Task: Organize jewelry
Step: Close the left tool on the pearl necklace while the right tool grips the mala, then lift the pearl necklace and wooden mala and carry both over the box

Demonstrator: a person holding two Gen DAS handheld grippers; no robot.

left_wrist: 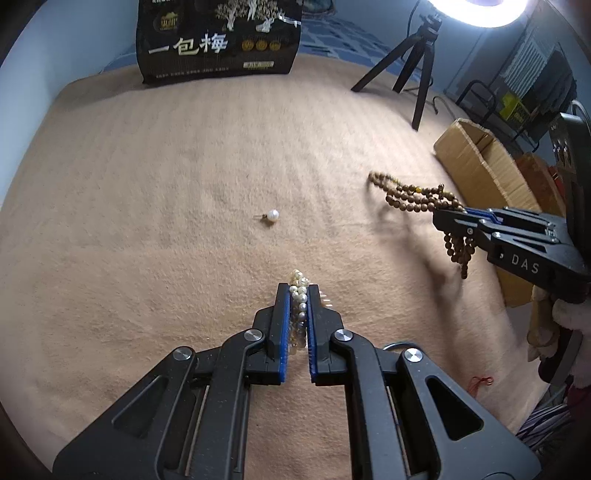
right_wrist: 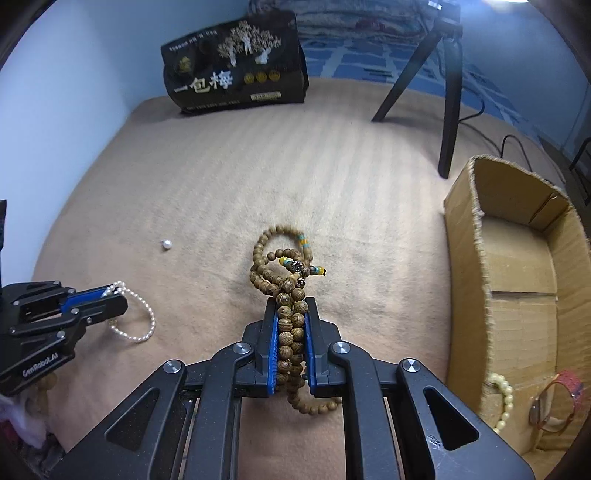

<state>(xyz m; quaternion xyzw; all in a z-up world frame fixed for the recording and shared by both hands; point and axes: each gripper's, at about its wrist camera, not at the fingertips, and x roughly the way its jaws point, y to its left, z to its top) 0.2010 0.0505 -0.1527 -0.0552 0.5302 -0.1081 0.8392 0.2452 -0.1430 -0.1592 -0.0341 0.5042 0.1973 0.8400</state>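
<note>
My left gripper is shut on a white pearl strand, pinched between its blue pads; in the right wrist view the same left gripper holds the pearl strand, whose loop hangs toward the tan blanket. My right gripper is shut on a bunch of brown wooden beads with a few coloured ones. From the left wrist view the right gripper carries the wooden beads above the blanket. A single loose pearl lies on the blanket ahead, the same pearl showing in the right view.
An open cardboard box stands at the right, holding a pale bead bracelet and a red-strapped watch. A black snack bag stands at the back. A black tripod with a ring light stands back right.
</note>
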